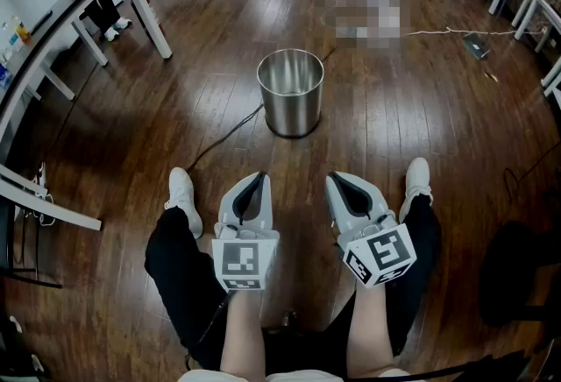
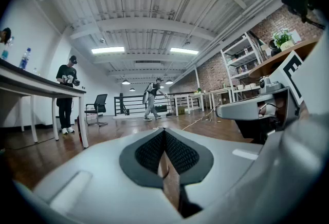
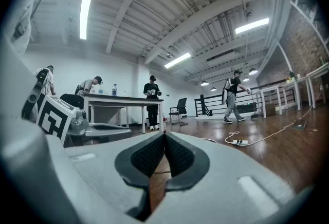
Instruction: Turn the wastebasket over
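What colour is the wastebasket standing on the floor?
Shiny silver metal; the wastebasket shows best in the head view.

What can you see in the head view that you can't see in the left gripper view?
Only the head view shows the shiny metal wastebasket, standing upright with its open end up, and the person's white shoes. Only the left gripper view shows the ceiling lights, the shelves against a brick wall and a potted plant up high. Both show the wood floor, the left gripper with its jaws shut and the right gripper beside it.
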Tool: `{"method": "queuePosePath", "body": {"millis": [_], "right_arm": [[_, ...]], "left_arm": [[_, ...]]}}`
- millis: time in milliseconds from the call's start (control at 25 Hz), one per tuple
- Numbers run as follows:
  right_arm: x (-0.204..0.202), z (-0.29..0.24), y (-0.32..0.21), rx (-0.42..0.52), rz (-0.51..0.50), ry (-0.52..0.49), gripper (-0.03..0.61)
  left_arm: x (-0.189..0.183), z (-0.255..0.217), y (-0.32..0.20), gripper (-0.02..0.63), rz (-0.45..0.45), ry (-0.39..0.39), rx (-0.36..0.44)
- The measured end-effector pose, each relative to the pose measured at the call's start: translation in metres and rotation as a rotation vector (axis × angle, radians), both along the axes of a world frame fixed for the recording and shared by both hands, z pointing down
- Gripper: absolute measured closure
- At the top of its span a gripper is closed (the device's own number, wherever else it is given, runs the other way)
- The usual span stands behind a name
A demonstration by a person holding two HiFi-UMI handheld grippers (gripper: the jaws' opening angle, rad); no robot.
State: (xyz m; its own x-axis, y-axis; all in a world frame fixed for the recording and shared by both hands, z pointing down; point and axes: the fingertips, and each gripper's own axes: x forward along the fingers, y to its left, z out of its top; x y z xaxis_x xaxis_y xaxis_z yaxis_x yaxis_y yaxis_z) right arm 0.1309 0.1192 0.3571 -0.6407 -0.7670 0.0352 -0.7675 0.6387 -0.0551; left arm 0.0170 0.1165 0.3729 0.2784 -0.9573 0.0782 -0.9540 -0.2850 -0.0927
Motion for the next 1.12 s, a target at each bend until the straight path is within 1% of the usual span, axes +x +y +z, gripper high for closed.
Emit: {"method": "queuePosePath", "body": {"millis": [120, 320, 520, 720, 800, 880, 960, 1120], "right_arm": [[-0.013, -0.008, -0.033, 0.005, 0.013, -0.001, 0.586], [-0.040, -0.031, -0.079, 0.045, 0.030, 0.000, 0.586], [-0.060, -0.052, -0.136, 0.086, 0.058, 0.016, 0.586], [-0.065, -0.074, -0.197, 0.136, 0.102, 0.036, 0.586], [-0.066, -0.080, -0.217, 0.145, 0.123, 0.035, 0.586], [-0.067, -0.081, -0.236, 0.138, 0.144, 0.044, 0.586], [-0.071, -0.074, -0.256, 0.118, 0.161, 0.074, 0.586], [-0.085, -0.047, -0.297, 0.048, 0.155, 0.120, 0.586]], "left_arm": [[-0.019, -0.012, -0.033, 0.598, 0.006, -0.006, 0.021], [-0.050, -0.028, -0.086, 0.598, 0.027, -0.015, 0.038], [-0.065, -0.044, -0.152, 0.598, 0.090, -0.032, 0.066], [-0.077, -0.059, -0.222, 0.598, 0.145, -0.043, 0.101], [-0.081, -0.063, -0.247, 0.598, 0.169, -0.035, 0.105], [-0.084, -0.065, -0.269, 0.598, 0.193, -0.021, 0.102], [-0.090, -0.064, -0.290, 0.598, 0.202, -0.011, 0.099], [-0.097, -0.046, -0.327, 0.598, 0.220, 0.009, 0.078]]}}
